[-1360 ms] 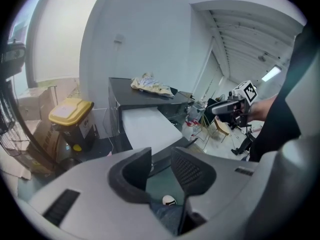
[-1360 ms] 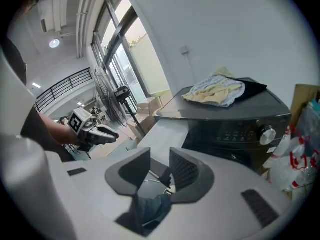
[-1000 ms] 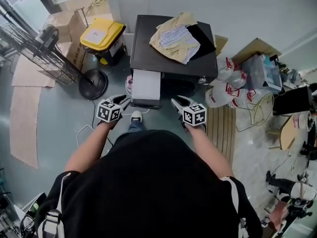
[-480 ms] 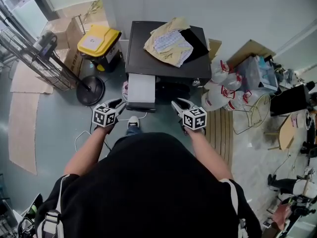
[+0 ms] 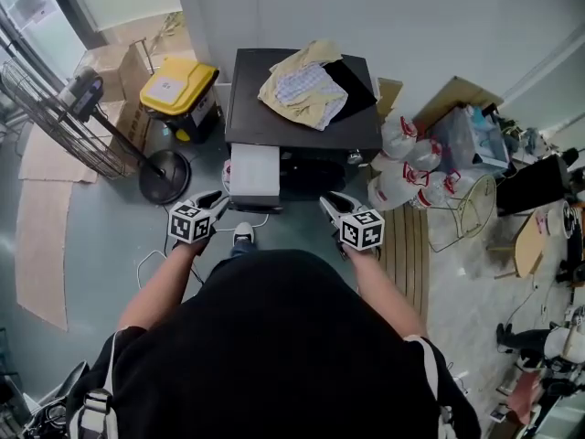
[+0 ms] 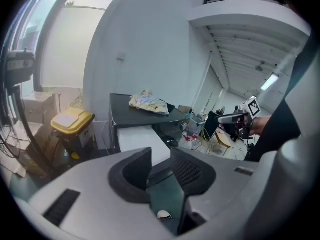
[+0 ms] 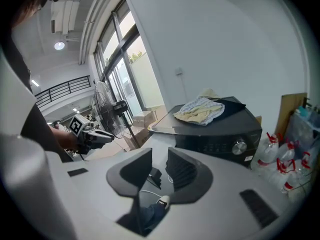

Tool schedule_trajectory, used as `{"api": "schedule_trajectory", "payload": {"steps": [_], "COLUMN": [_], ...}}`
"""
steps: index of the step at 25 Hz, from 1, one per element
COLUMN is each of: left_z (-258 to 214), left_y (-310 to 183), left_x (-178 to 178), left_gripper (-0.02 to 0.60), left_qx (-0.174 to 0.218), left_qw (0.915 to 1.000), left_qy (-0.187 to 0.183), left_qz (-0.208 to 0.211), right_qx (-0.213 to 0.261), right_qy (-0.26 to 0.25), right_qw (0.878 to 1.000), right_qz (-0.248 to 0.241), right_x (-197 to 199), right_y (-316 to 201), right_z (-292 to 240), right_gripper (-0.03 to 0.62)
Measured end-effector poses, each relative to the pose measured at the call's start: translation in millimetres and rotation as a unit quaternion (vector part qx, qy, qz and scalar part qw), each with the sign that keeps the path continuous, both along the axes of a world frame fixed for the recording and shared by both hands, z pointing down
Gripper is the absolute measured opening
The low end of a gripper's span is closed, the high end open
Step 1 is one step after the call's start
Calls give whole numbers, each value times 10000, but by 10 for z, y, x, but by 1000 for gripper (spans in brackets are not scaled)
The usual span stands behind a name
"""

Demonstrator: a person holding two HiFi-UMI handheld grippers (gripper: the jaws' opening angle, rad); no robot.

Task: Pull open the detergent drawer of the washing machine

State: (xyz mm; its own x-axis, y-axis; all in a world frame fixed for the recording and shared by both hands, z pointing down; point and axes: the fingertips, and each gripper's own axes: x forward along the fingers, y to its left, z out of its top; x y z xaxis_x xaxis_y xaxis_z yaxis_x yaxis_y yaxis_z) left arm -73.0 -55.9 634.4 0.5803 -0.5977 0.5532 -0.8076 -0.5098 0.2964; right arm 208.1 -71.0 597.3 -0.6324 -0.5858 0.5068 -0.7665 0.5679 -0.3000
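Note:
The dark washing machine (image 5: 265,128) stands against the wall with a heap of clothes (image 5: 302,90) on its lid. Its white detergent drawer (image 5: 254,174) juts out of the front at the left. My left gripper (image 5: 222,201) hovers just left of the drawer's front end, open and empty. My right gripper (image 5: 331,201) is off to the drawer's right, in front of the machine, also open and empty. In the left gripper view the jaws (image 6: 161,156) point at the drawer (image 6: 137,138). The right gripper (image 7: 159,159) faces the control panel's knob (image 7: 239,146).
A yellow-lidded bin (image 5: 178,85) and a standing fan (image 5: 166,174) are left of the machine. White jugs with red caps (image 5: 407,167) crowd its right side, beside a wire stand (image 5: 475,204). A cable (image 5: 256,216) and the person's shoe (image 5: 242,236) lie below the drawer.
The drawer stays pulled out throughout. Both grippers now sit a little farther back from the machine's front than before, and the whole scene has shifted up in the head view.

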Motion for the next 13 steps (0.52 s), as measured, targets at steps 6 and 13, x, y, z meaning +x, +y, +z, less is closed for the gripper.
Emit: {"api": "schedule_trajectory", "payload": {"steps": [6, 13], "left_z": [25, 41], "left_y": [20, 8], "left_x": [120, 197], "left_gripper": [123, 123], "left_qx": [-21, -10], "left_qw": [10000, 10000], "left_qy": [-18, -50], "left_qz": [32, 67], "right_qx": [-6, -12], "right_qy": [-39, -52], "right_qw": [9999, 9999], "right_qz": [123, 143], "right_x": [177, 246], "right_y": [23, -1], "right_z": [0, 22], "right_gripper": [98, 97]}}
